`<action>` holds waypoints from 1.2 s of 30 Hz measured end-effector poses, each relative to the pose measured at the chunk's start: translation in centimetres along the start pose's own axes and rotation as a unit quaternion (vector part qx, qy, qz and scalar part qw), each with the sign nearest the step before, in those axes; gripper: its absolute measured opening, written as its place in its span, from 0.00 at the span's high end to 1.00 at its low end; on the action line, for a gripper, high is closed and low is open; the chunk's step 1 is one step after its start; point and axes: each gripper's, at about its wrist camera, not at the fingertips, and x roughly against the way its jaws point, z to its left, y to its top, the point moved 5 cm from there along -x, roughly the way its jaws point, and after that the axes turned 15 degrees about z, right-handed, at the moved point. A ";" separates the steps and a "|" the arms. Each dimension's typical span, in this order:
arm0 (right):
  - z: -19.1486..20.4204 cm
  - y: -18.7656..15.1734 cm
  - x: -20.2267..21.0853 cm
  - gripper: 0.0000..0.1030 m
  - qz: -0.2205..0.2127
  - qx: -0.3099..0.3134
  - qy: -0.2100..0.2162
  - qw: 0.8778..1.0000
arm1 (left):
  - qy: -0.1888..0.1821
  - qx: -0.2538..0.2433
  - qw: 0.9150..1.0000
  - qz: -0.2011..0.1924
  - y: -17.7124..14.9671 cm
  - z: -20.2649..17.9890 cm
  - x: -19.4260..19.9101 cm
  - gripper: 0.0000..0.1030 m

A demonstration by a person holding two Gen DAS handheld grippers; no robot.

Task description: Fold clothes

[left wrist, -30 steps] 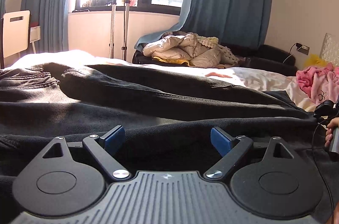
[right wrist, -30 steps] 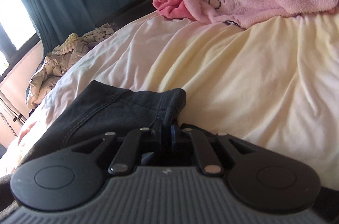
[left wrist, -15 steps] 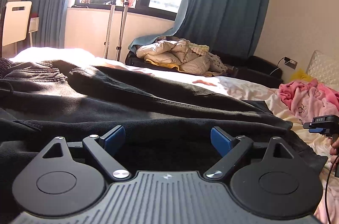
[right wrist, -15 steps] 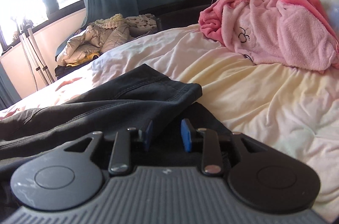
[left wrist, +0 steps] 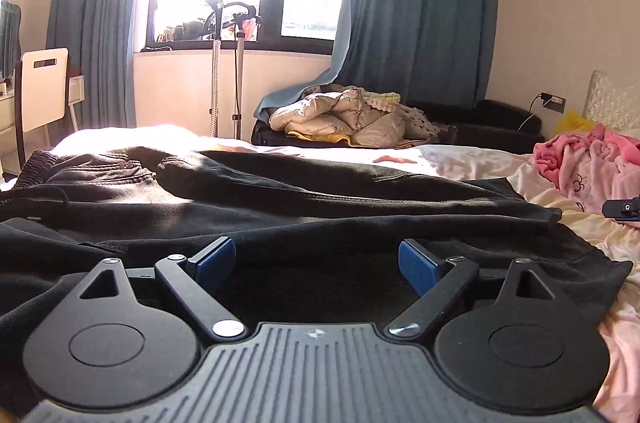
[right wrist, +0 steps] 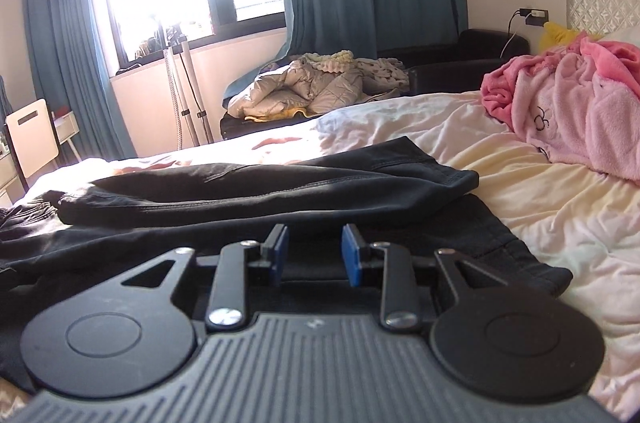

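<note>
Black jeans (left wrist: 280, 199) lie spread across the bed, waistband at the left, one leg laid over the other; they also show in the right wrist view (right wrist: 280, 187), leg cuffs at the right. My left gripper (left wrist: 316, 261) is open wide and empty, just above the near leg. My right gripper (right wrist: 314, 255) is open and empty, above the near leg close to its cuff (right wrist: 536, 271). The right gripper's tip shows at the left wrist view's right edge (left wrist: 622, 209).
A pink fleece garment (right wrist: 572, 107) lies on the cream sheet (right wrist: 540, 207) near the headboard. A couch with piled jackets (left wrist: 352, 119) stands beyond the bed. A garment steamer stand (left wrist: 226, 75), a white chair (left wrist: 42, 91) and blue curtains stand by the window.
My right gripper let go of the jeans cuff, opened and pulled back and up. The leg now lies flat on the bed. My left gripper rose slightly, still open.
</note>
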 end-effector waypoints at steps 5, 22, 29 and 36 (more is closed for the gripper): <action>0.6 -2.6 -0.2 0.69 0.038 -0.011 0.004 0.999 | 0.009 0.008 1.000 0.005 -0.3 0.3 0.1 0.12; 0.9 -2.8 -0.8 0.68 0.016 -0.023 -0.004 1.000 | 0.027 0.046 0.998 0.036 -0.3 2.0 -1.3 0.12; -0.3 -2.8 -1.6 0.60 0.019 -0.042 -0.005 0.999 | 0.033 0.084 0.993 0.072 0.9 4.2 -1.9 0.12; -2.1 -2.7 -2.3 0.60 0.027 -0.078 -0.004 0.997 | 0.043 0.117 0.989 0.074 3.5 8.6 0.7 0.12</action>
